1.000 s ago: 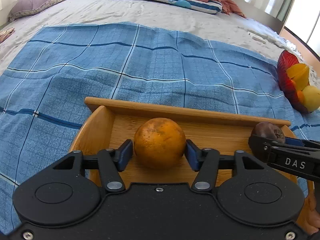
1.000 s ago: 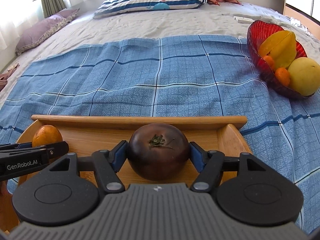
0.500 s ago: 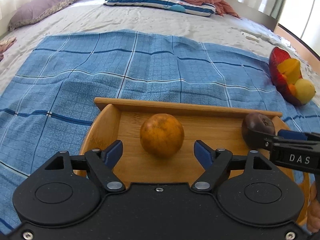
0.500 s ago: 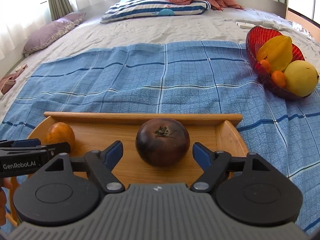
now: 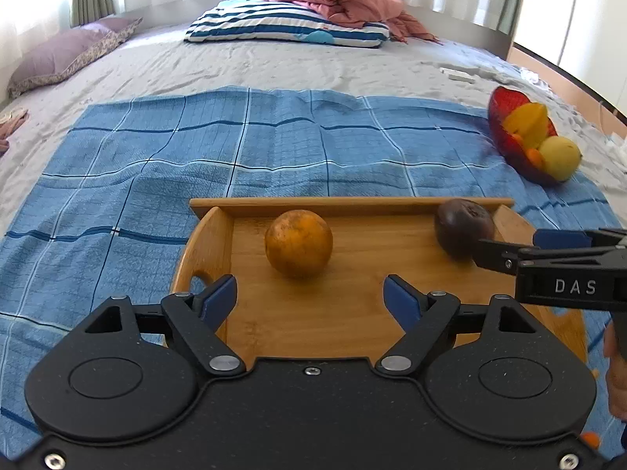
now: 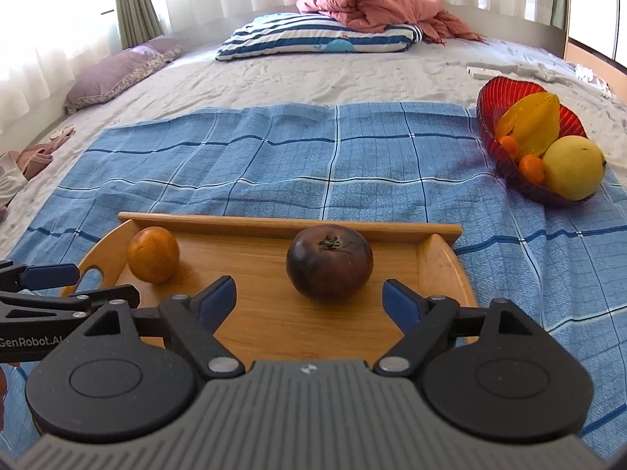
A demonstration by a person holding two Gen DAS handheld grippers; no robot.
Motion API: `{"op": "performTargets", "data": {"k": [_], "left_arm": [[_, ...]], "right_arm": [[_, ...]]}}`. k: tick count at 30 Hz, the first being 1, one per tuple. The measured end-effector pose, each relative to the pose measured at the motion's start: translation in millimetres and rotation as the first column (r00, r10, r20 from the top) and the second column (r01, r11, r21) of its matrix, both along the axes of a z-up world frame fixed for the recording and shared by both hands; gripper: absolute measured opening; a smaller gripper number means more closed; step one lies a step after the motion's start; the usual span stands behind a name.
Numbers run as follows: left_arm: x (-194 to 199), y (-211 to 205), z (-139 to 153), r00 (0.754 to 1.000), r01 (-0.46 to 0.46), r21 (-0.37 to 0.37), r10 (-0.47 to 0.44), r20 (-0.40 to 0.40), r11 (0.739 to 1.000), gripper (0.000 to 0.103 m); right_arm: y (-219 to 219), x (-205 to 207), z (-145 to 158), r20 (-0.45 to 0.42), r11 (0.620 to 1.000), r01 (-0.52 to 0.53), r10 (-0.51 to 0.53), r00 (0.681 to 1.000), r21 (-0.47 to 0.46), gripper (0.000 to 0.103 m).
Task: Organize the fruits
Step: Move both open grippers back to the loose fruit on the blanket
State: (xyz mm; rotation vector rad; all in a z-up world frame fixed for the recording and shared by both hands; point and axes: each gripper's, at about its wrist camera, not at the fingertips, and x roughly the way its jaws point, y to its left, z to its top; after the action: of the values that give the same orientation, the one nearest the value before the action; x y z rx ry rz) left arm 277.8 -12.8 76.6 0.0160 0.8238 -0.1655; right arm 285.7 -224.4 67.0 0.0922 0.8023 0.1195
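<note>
Now orange (image 5: 298,243) ahead of opening left gripper (image 5: 310,299), untouched.

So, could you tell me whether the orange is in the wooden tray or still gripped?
In the tray: the orange rests on the wooden tray, clear of the opening left claw.

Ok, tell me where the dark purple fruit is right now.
The dark purple fruit sits on the wooden tray, right of the orange, centred in the right wrist view. It lies free just ahead of the right claw, whose jaws are opening.
</note>
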Motion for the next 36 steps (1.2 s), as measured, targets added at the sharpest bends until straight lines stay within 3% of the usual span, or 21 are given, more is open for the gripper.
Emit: {"op": "performTargets", "data": {"k": [10, 14, 25, 36], "left_arm": [[-61, 5, 14, 0.995, 0.062, 0.013, -0.063, 0.073, 0.998, 0.083], [-90, 4, 18, 0.991, 0.091, 0.02, -0.093, 0.1, 0.996, 0.084], [-158, 7, 28, 0.982, 0.156, -0.093, -0.144, 0.118, 0.983, 0.084], [-222, -4, -1, 0.966, 0.144, -0.09, -0.12, 0.229, 0.986, 0.092]], "right_arm": [[1, -49, 16, 0.076, 0.996, -0.065, 0.07, 0.995, -0.057, 0.094], [-5, -71, 23, 0.109, 0.996, -0.078, 0.081, 0.991, -0.03, 0.097], [-19, -135, 32, 0.209, 0.996, -0.082, 0.086, 0.974, -0.031, 0.102], [-41, -194, 2, 0.297, 0.998, 0.008, 0.01, 0.955, -0.058, 0.103]]}}
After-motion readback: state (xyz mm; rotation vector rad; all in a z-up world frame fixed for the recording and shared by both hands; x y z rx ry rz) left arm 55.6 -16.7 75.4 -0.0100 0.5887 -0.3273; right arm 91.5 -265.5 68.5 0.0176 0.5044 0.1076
